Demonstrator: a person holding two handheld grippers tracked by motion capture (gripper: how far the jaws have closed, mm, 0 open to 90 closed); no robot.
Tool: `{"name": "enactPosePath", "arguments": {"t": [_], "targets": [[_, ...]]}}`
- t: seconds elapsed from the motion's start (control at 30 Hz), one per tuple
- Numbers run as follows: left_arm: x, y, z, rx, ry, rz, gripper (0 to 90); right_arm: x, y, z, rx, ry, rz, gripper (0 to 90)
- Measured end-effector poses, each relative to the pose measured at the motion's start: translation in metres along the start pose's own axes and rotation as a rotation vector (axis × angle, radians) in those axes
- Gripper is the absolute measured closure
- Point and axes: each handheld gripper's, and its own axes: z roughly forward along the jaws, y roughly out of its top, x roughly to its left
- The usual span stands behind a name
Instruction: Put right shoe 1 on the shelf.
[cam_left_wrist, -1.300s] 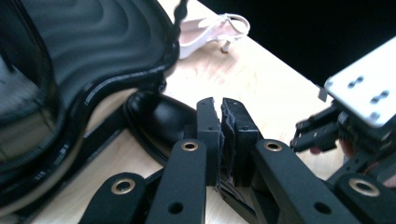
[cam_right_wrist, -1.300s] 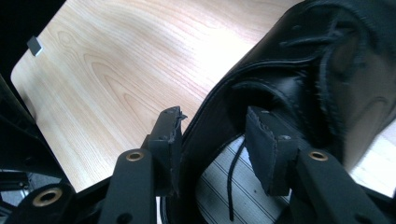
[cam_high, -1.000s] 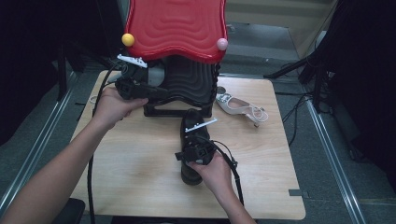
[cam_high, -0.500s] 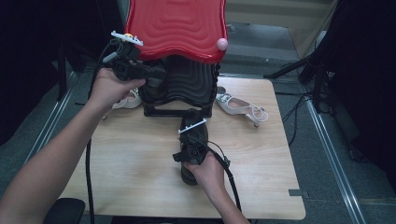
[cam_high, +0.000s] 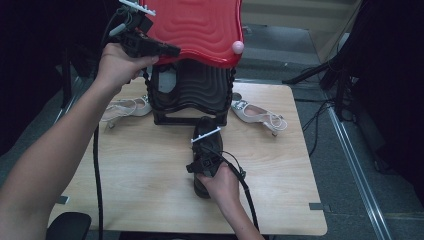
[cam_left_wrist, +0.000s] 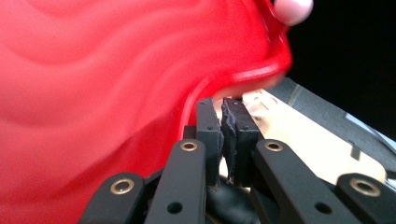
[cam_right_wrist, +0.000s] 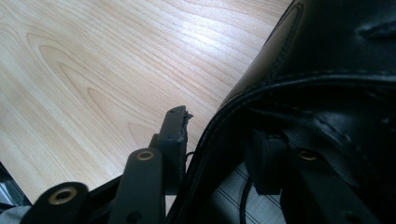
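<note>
A black box (cam_high: 195, 90) stands at the back of the table with a red wavy lid (cam_high: 200, 25) raised over it. My left gripper (cam_high: 172, 50) is shut on the lid's left rim; in the left gripper view the pads (cam_left_wrist: 209, 126) pinch the edge of the red lid (cam_left_wrist: 93, 93). A black shoe (cam_high: 206, 127) lies in front of the box. My right gripper (cam_high: 204, 147) sits at its opening. Its jaws have just been closing and straddle the side wall of the black shoe (cam_right_wrist: 327, 60), one outside, one inside, with a gap left.
Two white heeled shoes lie on the wooden table (cam_high: 140, 165), one left of the box (cam_high: 127, 107) and one right of it (cam_high: 255, 112). A pink ball (cam_high: 238, 47) sits on the lid's corner. Cables trail from both grippers towards the front edge.
My left gripper has risen with the red lid's left edge, tilting the lid up off the box. The right gripper has stayed at the black shoe.
</note>
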Motion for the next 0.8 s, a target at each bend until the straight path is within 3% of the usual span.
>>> {"name": "enactPosePath", "arguments": {"t": [0.23,0.3,0.6,0.67,0.77,0.8], "targets": [[0.002,0.013,0.011,0.008,0.054,0.015,84.5,-0.003,0.000,-0.001,0.003,0.016,0.009,67.1],[0.002,0.015,0.013,0.017,0.067,0.020,85.6,-0.006,-0.001,-0.004,0.008,0.012,0.008,73.5],[0.007,0.017,0.017,0.009,0.068,0.008,87.2,-0.022,-0.005,-0.012,0.000,0.079,0.030,82.2],[0.010,0.015,0.018,0.017,0.083,0.005,89.0,-0.025,-0.007,-0.018,-0.014,0.088,0.028,84.1],[0.012,0.014,0.018,0.017,0.070,0.007,89.1,-0.028,-0.008,-0.023,-0.030,0.086,0.026,85.6],[0.011,0.014,0.018,0.014,0.078,0.013,89.3,-0.031,-0.009,-0.031,-0.066,0.069,0.013,86.6]]}}
